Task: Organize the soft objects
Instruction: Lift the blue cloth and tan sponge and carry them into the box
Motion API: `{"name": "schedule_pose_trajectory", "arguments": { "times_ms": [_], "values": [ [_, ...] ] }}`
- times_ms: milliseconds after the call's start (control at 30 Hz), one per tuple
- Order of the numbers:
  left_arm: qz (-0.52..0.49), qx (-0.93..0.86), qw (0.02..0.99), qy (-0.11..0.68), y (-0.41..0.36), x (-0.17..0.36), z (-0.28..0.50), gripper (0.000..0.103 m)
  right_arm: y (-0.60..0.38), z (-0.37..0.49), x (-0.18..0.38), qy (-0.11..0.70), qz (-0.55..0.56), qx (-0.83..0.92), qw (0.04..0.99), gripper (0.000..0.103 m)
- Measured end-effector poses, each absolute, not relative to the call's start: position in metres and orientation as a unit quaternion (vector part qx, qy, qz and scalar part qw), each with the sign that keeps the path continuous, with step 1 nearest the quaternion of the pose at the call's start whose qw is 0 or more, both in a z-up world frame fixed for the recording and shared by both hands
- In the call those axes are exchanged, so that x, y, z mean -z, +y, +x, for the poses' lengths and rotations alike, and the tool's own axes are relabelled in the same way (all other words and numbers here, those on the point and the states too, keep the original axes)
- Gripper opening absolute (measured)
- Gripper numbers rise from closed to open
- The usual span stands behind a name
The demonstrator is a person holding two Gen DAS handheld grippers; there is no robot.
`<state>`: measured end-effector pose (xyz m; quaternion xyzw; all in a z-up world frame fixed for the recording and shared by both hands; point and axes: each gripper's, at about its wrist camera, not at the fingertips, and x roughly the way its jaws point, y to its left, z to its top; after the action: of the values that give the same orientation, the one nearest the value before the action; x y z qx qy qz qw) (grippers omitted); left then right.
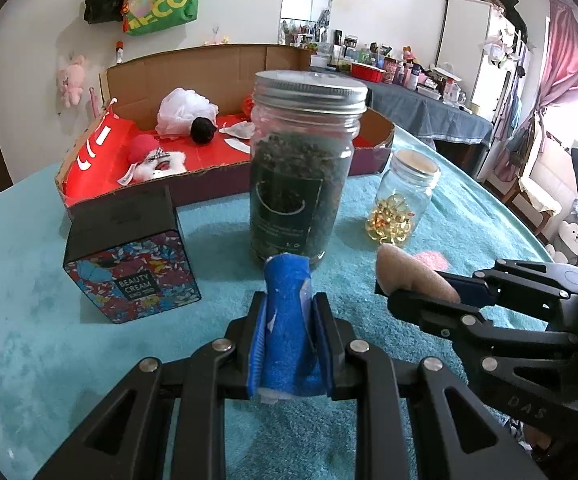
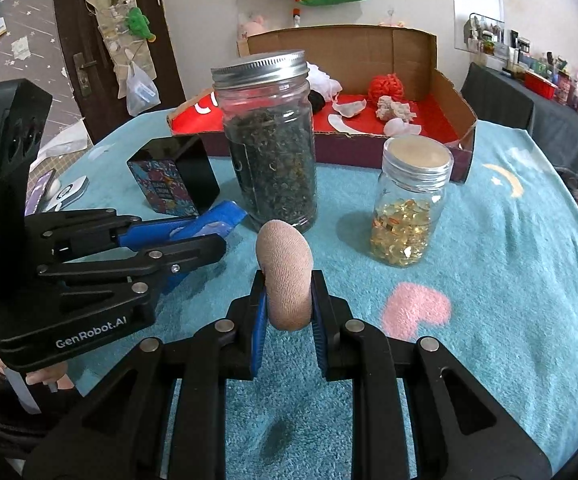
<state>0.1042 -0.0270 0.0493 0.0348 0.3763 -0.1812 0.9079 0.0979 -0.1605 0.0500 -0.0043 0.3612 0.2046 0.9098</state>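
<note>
Blue sponge [image 1: 287, 320] is clamped between the left gripper [image 1: 288, 308] fingers, and the right gripper [image 2: 288, 292] is squeezed shut on a tan sponge [image 2: 287, 276] — both held above the teal-covered desk [image 2: 509, 300]. Right behind them, a tall lidded jar [image 2: 269, 140] full of dark dried leaves, a smaller jar [image 2: 409, 208] with golden capsules at the bottom, and a cardboard box [image 1: 161, 76] holding a white mesh puff [image 1: 185, 110], a black ball [image 1: 204, 129] and a plush toy [image 1: 155, 160].

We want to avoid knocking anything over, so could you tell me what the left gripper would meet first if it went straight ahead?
Most likely the tall jar of dried leaves, right beyond the blue cloth in the left gripper.
</note>
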Motion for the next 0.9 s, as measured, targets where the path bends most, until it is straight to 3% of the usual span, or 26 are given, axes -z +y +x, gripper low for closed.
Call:
{"name": "schedule_pose_trajectory", "arguments": {
  "times_ms": [900],
  "values": [
    [0.014,0.091,0.918,0.385,0.063,-0.052,0.09,0.024,-0.214,0.095,-0.045,0.383,0.016,-0.136,0.914,0.019]
  ]
}}
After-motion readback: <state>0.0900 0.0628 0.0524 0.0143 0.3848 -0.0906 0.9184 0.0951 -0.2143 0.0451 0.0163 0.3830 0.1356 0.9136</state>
